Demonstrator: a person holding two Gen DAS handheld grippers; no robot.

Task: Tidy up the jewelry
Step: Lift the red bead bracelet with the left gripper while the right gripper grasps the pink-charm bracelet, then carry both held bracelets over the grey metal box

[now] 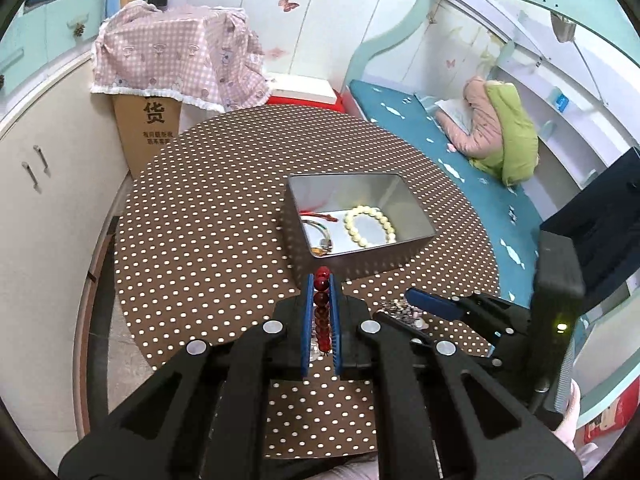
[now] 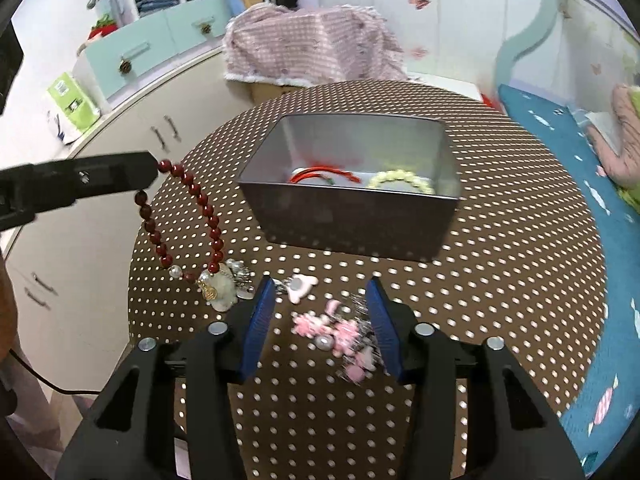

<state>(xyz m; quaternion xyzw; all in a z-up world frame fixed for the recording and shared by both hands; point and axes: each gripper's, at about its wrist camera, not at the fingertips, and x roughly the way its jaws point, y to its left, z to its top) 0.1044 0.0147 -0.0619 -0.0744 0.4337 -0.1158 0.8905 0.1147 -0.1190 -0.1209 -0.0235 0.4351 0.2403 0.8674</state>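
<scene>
Metal box [image 2: 352, 216] stands open in the middle of our dotted round table [image 1: 208, 240], and it already holds a pale bead bracelet [image 1: 370, 226], a red cord [image 2: 320, 172] and a bangle [image 1: 320, 236]. Our worry is the long red bead string [image 2: 208, 216] that we carry in the left tongs [image 1: 322, 312]. It hangs in a loose loop with pearls and a gold charm at the bottom, and that low end looks close to the pale trinkets [image 2: 226, 292] lying on the table, so we judge it could snag them or drag them along. If we swing it over the box too low, the loop may catch on the near wall and slip out.

Our left tongs are pressed together on the red beads, several of them lined up between the blue pads. Our right tongs [image 2: 324, 320] stand partly apart and hold nothing; the pink hair clips [image 2: 336, 332] lie on the table between the blue fingers, and we cannot tell whether the right pad touches them.
</scene>
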